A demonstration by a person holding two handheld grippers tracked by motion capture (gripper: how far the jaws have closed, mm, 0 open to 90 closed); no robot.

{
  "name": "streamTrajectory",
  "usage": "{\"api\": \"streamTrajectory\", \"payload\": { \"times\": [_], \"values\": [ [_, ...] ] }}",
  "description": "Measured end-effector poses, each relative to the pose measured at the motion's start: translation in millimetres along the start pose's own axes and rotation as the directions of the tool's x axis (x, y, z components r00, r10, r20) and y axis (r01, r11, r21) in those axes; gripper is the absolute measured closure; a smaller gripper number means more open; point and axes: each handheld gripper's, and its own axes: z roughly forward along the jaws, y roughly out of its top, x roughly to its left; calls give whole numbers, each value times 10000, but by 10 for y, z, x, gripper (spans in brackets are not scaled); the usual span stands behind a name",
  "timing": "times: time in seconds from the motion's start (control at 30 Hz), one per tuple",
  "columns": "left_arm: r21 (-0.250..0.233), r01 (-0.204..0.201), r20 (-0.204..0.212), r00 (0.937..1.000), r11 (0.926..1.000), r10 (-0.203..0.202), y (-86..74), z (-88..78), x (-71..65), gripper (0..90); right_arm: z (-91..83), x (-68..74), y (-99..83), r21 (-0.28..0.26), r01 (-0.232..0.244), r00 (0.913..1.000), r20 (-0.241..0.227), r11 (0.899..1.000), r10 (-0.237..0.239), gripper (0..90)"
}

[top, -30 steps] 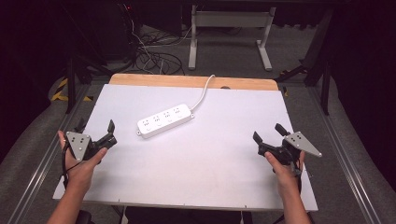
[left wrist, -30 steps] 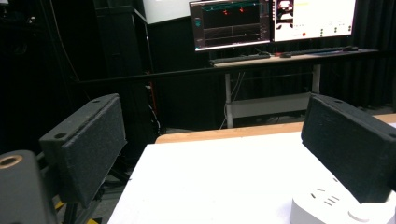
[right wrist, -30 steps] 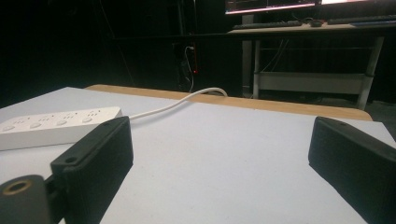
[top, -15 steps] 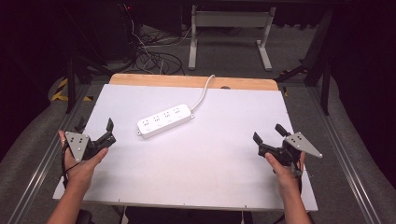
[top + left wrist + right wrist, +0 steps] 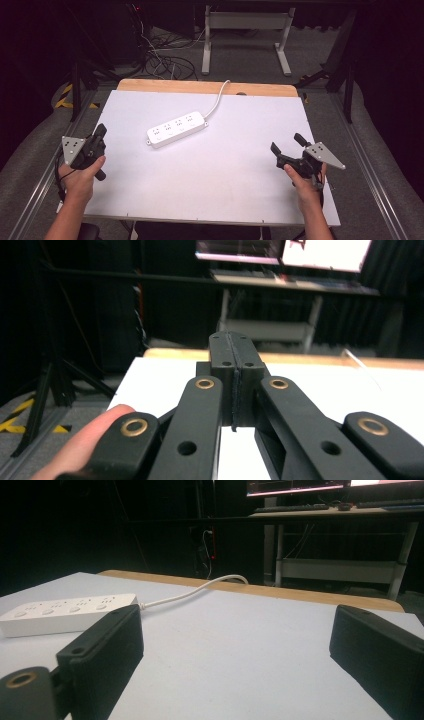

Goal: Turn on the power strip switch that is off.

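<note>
One white power strip (image 5: 177,129) lies upper centre on the table (image 5: 210,200). Left gripper (image 5: 99,134) is closed and empty; right gripper (image 5: 287,143) is spread wide, empty.

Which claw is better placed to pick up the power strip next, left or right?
Probably the right claw: its jaws stand wide open and the power strip lies ahead of it in its own view. The left claw sits a bit nearer but its jaws are pressed together.
</note>
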Motion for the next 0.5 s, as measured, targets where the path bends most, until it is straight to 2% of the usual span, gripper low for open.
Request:
{"api": "streamTrajectory", "payload": {
  "times": [0.07, 0.1, 0.23, 0.33, 0.37, 0.43, 0.47, 0.5],
  "values": [
    [-98, 361, 135, 9993, 9993, -360, 88, -3, 53, 900, 0, -6, -6, 24, -52, 10000, 6, 10000, 52, 77],
    [-98, 361, 135, 9993, 9993, -360, 88, -3, 53, 900, 0, -8, -7, 31, -54, 10000, 1, 10000, 54, 78],
    [-271, 114, 134, 9998, 9996, -110, 460, -112, 250, 900, -2, -9, -2, -16, -69, 10000, -35, 10000, 69, 80],
    [-669, -16, 250, 9997, 9978, 33, 840, -257, 369, 900, 9, -7, -5, 21, -112, 9999, -61, 9999, 112, 82],
    [-753, -147, 311, 9994, 9970, 171, 934, -283, 386, 900, 13, -8, -6, 35, -79, 9999, -64, 10000, 80, 83],
    [-713, -682, 421, 9966, 9951, 713, 1177, -326, 389, 900, 20, -4, -5, 52, -63, 10000, -61, 10000, 64, 84],
    [-713, -682, 421, 9966, 9951, 713, 1177, -326, 389, 900, 23, 0, -5, 67, -43, 10000, -73, 10000, 44, 85],
    [-612, -1036, 589, 9925, 9927, 1073, 1317, -332, 355, 900, 28, 5, -4, 84, -42, 10000, -89, 10000, 42, 85]
  ]
}}
